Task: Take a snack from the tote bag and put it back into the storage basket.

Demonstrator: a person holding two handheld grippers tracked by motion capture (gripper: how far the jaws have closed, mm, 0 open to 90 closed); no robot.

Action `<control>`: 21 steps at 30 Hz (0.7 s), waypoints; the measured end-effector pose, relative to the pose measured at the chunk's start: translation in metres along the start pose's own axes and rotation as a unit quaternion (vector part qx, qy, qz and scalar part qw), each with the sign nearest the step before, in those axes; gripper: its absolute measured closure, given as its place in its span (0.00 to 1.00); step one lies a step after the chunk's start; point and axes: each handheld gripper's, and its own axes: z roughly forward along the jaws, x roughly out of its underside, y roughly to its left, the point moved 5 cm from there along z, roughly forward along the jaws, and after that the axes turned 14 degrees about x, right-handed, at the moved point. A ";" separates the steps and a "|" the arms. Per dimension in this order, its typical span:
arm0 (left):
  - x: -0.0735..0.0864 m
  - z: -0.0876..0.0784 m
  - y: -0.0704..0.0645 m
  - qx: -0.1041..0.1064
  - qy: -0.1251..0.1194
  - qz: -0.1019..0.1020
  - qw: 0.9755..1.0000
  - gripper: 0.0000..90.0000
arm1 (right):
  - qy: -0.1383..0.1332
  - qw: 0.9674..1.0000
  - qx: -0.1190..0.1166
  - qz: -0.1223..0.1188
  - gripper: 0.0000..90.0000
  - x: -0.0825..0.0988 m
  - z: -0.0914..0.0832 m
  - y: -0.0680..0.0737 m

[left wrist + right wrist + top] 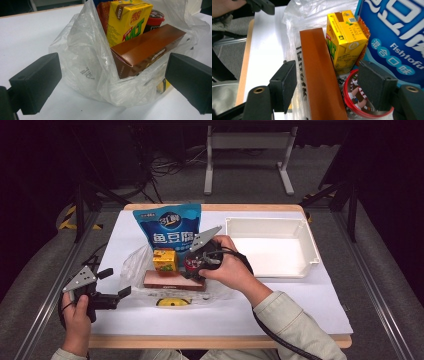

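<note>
In the high view the right gripper is down over the brown box, which lies on the clear plastic bag in front of the blue snack pouch at the table's middle, while the left gripper waits apart near the front left edge. The right gripper view shows more: its jaws stand apart on either side of the brown box without pressing it, and a red cup sits under one jaw beside the yellow drink carton. The left gripper view shows its jaws wide open with nothing between them, and the bag's crumpled wall around the box end

The white table is brightly and evenly lit from above, while the room around it falls into near darkness. The high view is soft and low in detail. Glare streaks the clear plastic bag, and both gripper views blur slightly at close range.
</note>
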 end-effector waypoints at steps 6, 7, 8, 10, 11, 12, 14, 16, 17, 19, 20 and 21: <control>0.000 -0.001 0.000 0.000 -0.001 0.004 1.000 0.01 | 0.016 1.000 -0.004 -0.014 0.36 -0.002 0.012 0.002; 0.001 -0.001 0.000 0.000 0.002 0.005 1.000 0.01 | 0.019 1.000 -0.005 -0.017 0.36 -0.002 0.014 0.003; 0.001 -0.001 0.000 0.000 0.007 0.006 1.000 0.01 | 0.022 1.000 -0.005 -0.019 0.36 -0.002 0.015 0.003; 0.003 -0.002 0.000 -0.001 0.011 0.005 1.000 0.01 | 0.029 0.999 -0.007 -0.025 0.36 -0.002 0.019 0.004; 0.003 -0.002 -0.001 -0.002 0.011 0.004 1.000 0.01 | 0.031 0.999 -0.008 -0.028 0.36 -0.002 0.020 0.004; 0.003 -0.003 -0.001 -0.003 0.010 0.005 1.000 0.01 | 0.033 0.999 -0.008 -0.027 0.36 -0.003 0.021 0.005; 0.004 -0.005 -0.001 -0.004 0.009 0.006 1.000 0.01 | 0.036 0.999 -0.010 -0.030 0.36 -0.003 0.024 0.005; 0.004 -0.005 -0.001 -0.005 0.010 0.004 1.000 0.01 | 0.037 0.999 -0.010 -0.032 0.36 -0.003 0.025 0.006; 0.005 -0.006 -0.001 -0.006 0.011 0.004 1.000 0.01 | 0.039 0.999 -0.011 -0.033 0.36 -0.003 0.027 0.007; 0.006 -0.006 -0.002 -0.005 0.014 0.005 1.000 0.01 | 0.042 0.998 -0.012 -0.034 0.35 -0.003 0.029 0.008; 0.006 -0.006 -0.002 -0.006 0.016 0.006 1.000 0.01 | 0.045 0.998 -0.013 -0.035 0.35 -0.002 0.031 0.009; 0.006 -0.007 -0.003 -0.006 0.014 0.004 1.000 0.01 | 0.047 0.998 -0.014 -0.035 0.35 -0.002 0.032 0.010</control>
